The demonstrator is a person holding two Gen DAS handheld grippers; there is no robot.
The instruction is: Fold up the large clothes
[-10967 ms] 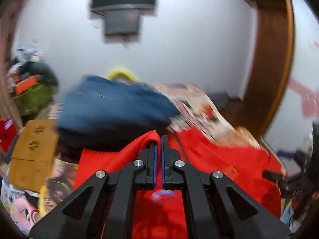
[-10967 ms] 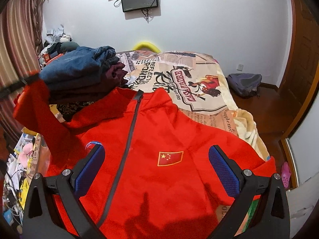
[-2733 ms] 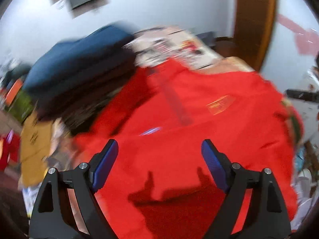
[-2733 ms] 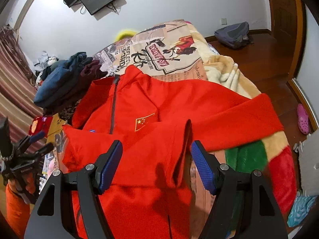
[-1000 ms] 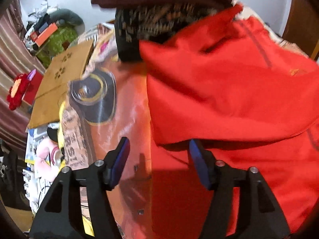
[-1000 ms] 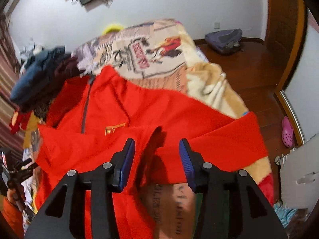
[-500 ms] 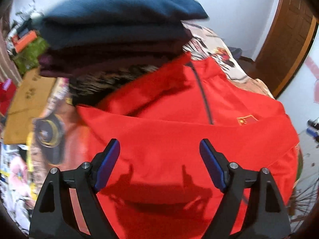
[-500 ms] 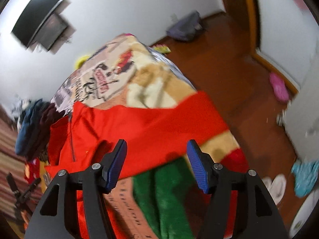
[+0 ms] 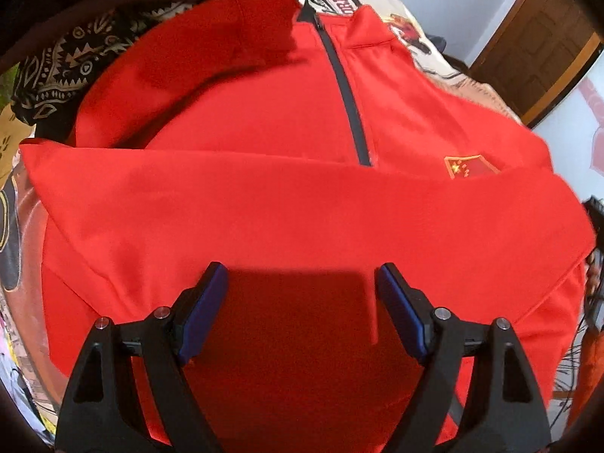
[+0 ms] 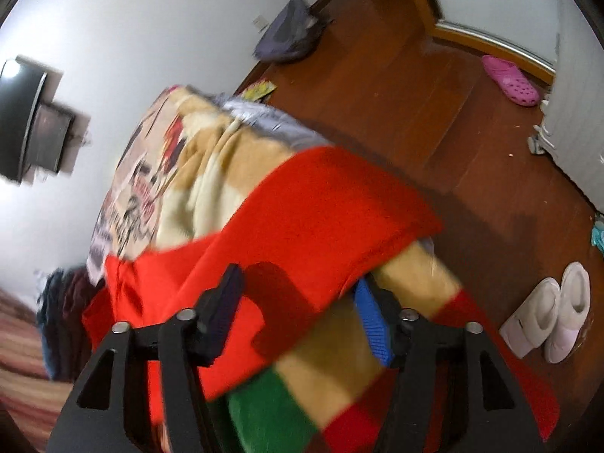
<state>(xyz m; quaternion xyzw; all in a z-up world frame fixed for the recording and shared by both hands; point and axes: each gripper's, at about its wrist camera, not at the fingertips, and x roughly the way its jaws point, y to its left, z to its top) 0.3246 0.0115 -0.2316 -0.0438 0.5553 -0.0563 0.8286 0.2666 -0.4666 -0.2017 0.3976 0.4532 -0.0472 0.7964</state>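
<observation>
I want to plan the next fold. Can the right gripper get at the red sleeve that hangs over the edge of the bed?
Probably yes. The right gripper is closing with the red sleeve lying between its fingers, over the striped blanket. Nothing covers the sleeve. Motion blur hides whether the pads already press on it.

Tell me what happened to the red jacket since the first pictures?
One sleeve now lies folded across the jacket front; the left gripper, shut on cloth at first, is open above it. The right gripper, closing, has swung to the other sleeve at the bed's edge. The jacket stays on the bed, zipped.
</observation>
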